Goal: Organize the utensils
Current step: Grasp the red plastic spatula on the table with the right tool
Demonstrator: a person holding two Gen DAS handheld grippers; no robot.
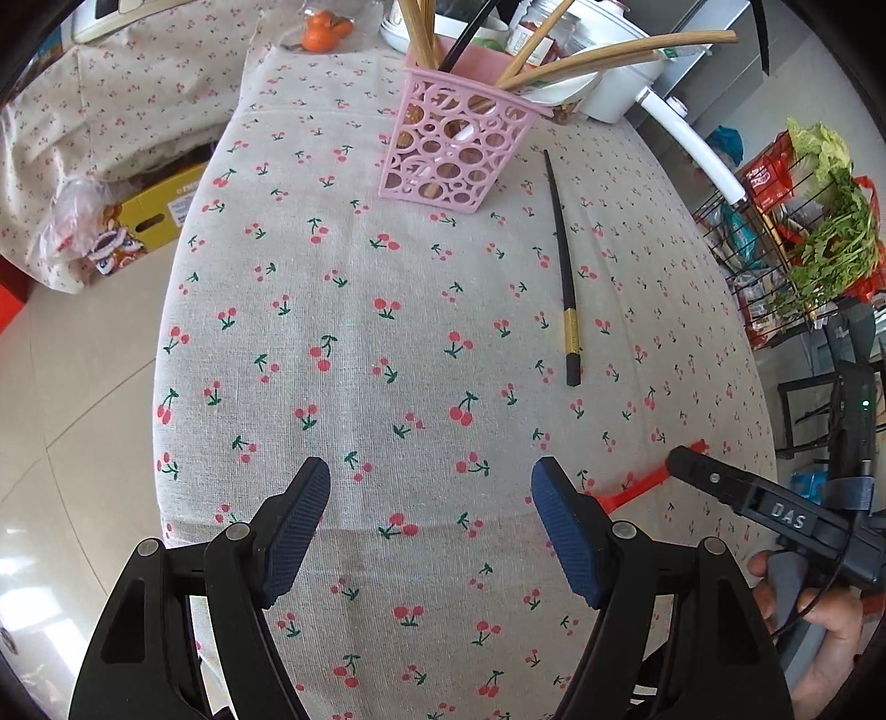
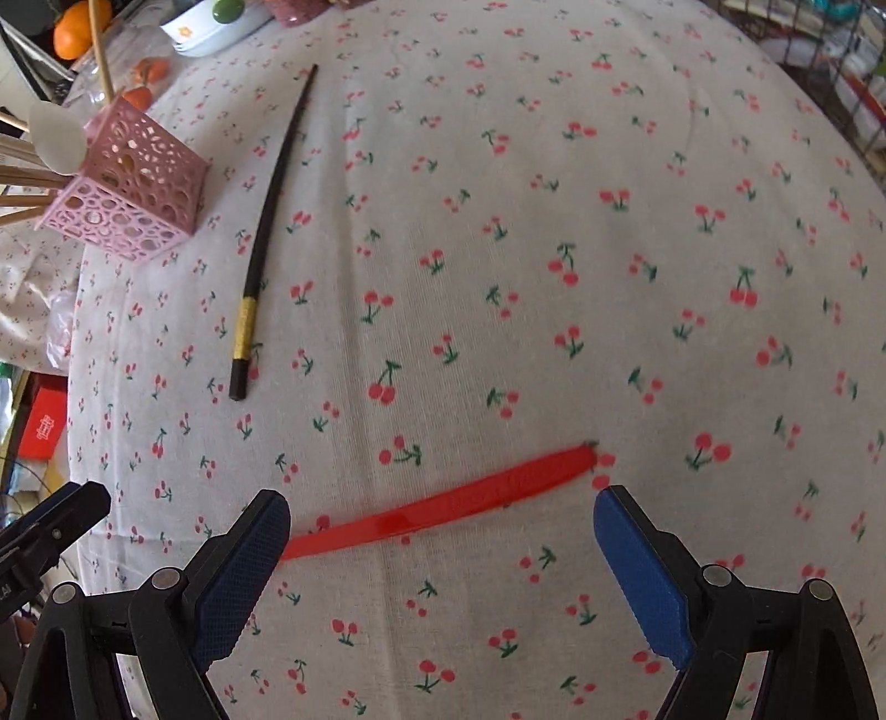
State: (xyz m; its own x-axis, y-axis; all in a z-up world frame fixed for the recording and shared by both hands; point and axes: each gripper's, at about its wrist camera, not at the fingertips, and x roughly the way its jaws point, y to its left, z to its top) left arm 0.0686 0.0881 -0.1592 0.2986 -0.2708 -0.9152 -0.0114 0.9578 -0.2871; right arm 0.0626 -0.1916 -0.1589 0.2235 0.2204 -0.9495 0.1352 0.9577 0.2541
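A pink openwork utensil basket (image 1: 454, 149) (image 2: 124, 194) stands at the far side of the cherry-print tablecloth (image 1: 387, 343), holding several wooden utensils and a black one. A black chopstick with a gold band (image 1: 563, 271) (image 2: 266, 232) lies loose to its right. A red plastic utensil (image 2: 443, 504) (image 1: 637, 487) lies flat near the table's front. My right gripper (image 2: 440, 512) hangs open just above it, the red strip crossing between its blue pads. My left gripper (image 1: 432, 482) is open over bare cloth, holding nothing.
Oranges (image 1: 324, 30), white bowls and a white pot (image 1: 614, 83) crowd the back of the table behind the basket. A wire rack with greens (image 1: 803, 232) stands off the right edge. Tiled floor and a yellow box (image 1: 160, 210) lie to the left.
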